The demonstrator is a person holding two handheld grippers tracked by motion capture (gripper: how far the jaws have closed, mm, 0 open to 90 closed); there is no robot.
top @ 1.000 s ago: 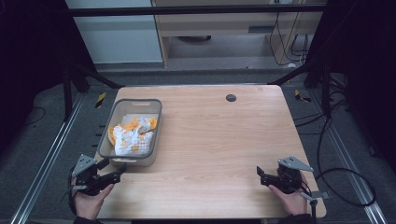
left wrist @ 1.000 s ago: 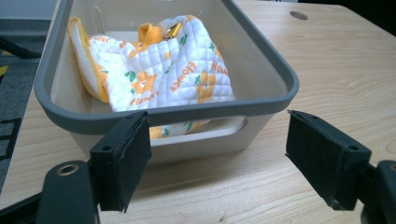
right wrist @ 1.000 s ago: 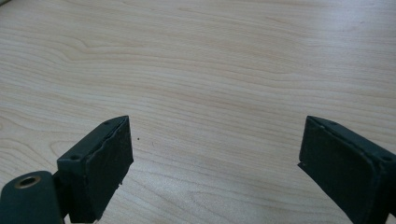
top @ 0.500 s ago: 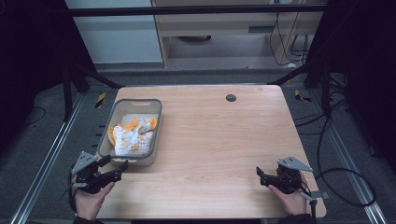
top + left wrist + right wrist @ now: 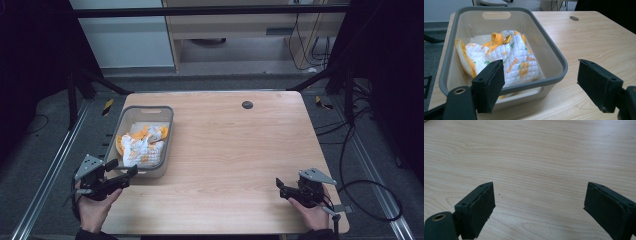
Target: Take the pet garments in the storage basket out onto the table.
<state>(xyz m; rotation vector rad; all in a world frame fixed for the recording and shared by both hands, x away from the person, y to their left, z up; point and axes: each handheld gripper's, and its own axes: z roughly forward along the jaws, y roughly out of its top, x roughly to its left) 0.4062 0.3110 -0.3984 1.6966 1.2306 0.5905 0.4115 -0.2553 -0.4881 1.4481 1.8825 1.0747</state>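
Note:
A grey plastic basket (image 5: 165, 112) (image 5: 554, 52) stands on the left side of the wooden table (image 5: 240, 145). Inside lies a crumpled white and orange quilted cloth (image 5: 141, 145) (image 5: 511, 60) with a small brass clip on top. My left gripper (image 5: 122, 169) (image 5: 541, 85) hovers open at the basket's near end, jaws wide apart, pointing at the basket wall. My right gripper (image 5: 278, 186) (image 5: 539, 207) rests low over bare wood at the near right corner, open with nothing between its jaws.
A small dark round grommet (image 5: 247, 104) (image 5: 574, 18) sits near the table's far edge. Black frame posts stand at both sides. Cables (image 5: 370, 200) trail on the floor to the right. The table's middle (image 5: 536, 157) is bare wood.
The left gripper has shifted slightly forward and right toward the basket's near end. The right gripper has stayed where it was.

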